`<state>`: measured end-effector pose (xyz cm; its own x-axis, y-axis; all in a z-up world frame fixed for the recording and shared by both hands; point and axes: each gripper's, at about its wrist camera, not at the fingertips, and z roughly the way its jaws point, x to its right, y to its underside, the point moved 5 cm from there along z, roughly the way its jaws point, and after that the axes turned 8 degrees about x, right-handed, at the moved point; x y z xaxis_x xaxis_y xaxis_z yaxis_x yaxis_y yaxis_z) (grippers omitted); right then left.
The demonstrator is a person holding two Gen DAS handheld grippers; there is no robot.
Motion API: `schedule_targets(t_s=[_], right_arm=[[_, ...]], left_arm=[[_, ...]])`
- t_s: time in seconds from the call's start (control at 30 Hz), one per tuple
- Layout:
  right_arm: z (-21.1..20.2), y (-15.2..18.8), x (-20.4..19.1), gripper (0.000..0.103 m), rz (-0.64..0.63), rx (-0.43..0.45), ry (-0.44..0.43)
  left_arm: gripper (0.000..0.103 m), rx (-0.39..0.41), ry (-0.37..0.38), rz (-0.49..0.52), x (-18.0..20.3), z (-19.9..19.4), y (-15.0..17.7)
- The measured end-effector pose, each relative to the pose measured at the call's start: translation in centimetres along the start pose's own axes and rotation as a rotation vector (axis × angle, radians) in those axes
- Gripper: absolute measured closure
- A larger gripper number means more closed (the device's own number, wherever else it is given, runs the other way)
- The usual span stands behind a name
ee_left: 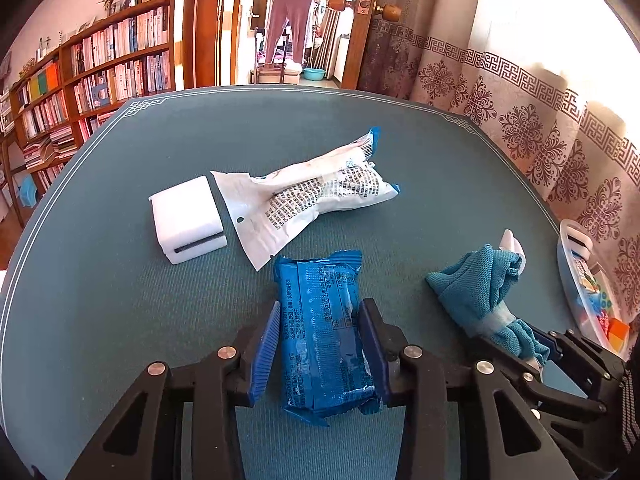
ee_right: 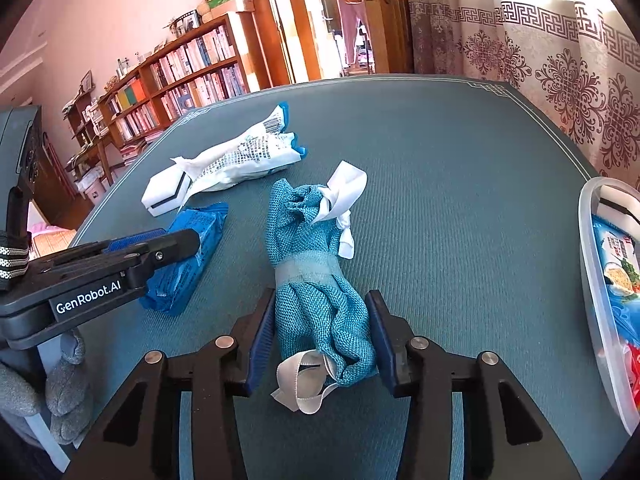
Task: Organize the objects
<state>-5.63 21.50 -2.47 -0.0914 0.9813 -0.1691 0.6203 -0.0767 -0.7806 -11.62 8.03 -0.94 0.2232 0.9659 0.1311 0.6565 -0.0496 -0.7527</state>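
Bookshelves [ee_left: 96,68] and patterned curtains ring my teal table [ee_left: 460,184]. At three o'clock of it sits the clear bin [ee_right: 592,280], part filled. Toward eleven lie a white printed bag [ee_left: 312,192] and a white box [ee_left: 186,218]. My right claw [ee_right: 320,334] pinches the blue cloth bundle [ee_right: 316,272]; my left claw [ee_left: 320,350] squeezes the blue packet [ee_left: 324,332]. Lifting both together, I judge the ribbon could snag, or the slick packet could slip out.

Bookshelf [ee_left: 100,60] left, patterned curtain [ee_left: 540,128] right, trousers [ee_left: 286,24] hanging in doorway
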Motion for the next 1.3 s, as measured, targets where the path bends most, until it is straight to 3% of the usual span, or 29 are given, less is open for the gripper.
schedule_targets(t_s=[0.1, 0.33, 0.37, 0.47, 0.53, 0.8, 1.3], right_arm=[[-0.2, 0.1, 0.1, 0.057, 0.005, 0.001, 0.002], [-0.2, 0.3, 0.0, 0.057, 0.006, 0.001, 0.003], [-0.2, 0.2, 0.1, 0.057, 0.006, 0.001, 0.003], [-0.2, 0.2, 0.1, 0.057, 0.006, 0.001, 0.003], [-0.3, 0.3, 0.1, 0.057, 0.008, 0.001, 0.002], [-1.3, 0.4, 0.3, 0.058, 0.03, 0.02, 0.001], [-6.7, -0.7, 4.3, 0.058, 0.101, 0.12, 0.07]], left_arm=[[0.042, -0.008, -0.008, 0.0, 0.0, 0.3, 0.1], [0.039, -0.031, -0.022, 0.01, 0.0, 1.1, 0.7], [0.04, -0.027, -0.027, 0.018, 0.1, 1.1, 0.8], [0.055, -0.025, -0.023, 0.041, 0.5, 1.1, 0.9], [0.06, -0.025, -0.011, 0.049, 0.7, 1.0, 0.9], [0.06, 0.023, 0.033, 0.067, 1.7, -0.4, 0.3], [0.06, 0.01, 0.056, 0.109, 4.3, -1.1, 0.8]])
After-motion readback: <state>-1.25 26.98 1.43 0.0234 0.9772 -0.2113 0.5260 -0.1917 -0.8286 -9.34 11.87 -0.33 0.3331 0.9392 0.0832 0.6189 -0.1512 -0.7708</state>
